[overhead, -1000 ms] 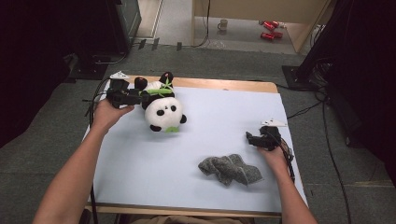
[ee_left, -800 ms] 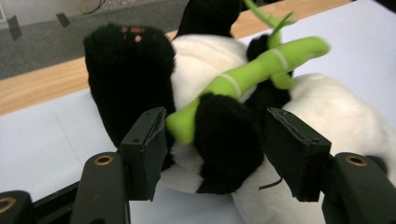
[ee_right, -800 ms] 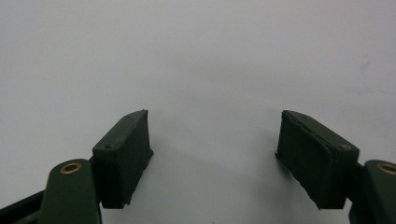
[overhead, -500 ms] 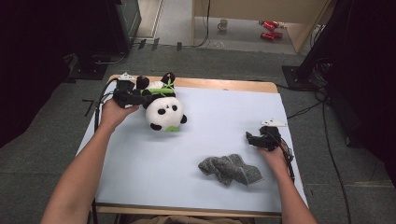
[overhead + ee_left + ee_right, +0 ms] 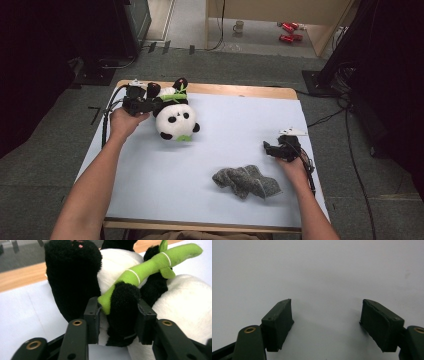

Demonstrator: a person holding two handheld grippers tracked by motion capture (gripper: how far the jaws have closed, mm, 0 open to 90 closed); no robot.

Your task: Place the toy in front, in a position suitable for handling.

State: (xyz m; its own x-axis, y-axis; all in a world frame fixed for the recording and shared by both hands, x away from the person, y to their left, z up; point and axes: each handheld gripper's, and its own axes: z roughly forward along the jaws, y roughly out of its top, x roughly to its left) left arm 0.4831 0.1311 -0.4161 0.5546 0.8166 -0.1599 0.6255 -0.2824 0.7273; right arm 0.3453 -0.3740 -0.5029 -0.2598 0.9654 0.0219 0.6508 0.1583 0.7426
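Observation:
A black-and-white plush panda lies on the pale blue table cover at the back left, head toward me, hugging a green plush bamboo stick. My left gripper reaches it from the left. In the left gripper view my left gripper has just been closing, and its pads now press the panda's black paw and the bamboo's end. At the right, my right gripper rests low over the cover. It stands open with nothing between its fingers.
A crumpled grey cloth lies at the front right of the table, just left of my right hand. The wooden table edge runs along the back. Beyond it, the floor holds cables, a mug and red items.
My left hand has shifted a little to the right, up to the panda, and its jaws have come in around the black paw. The right hand and the cloth have stayed put.

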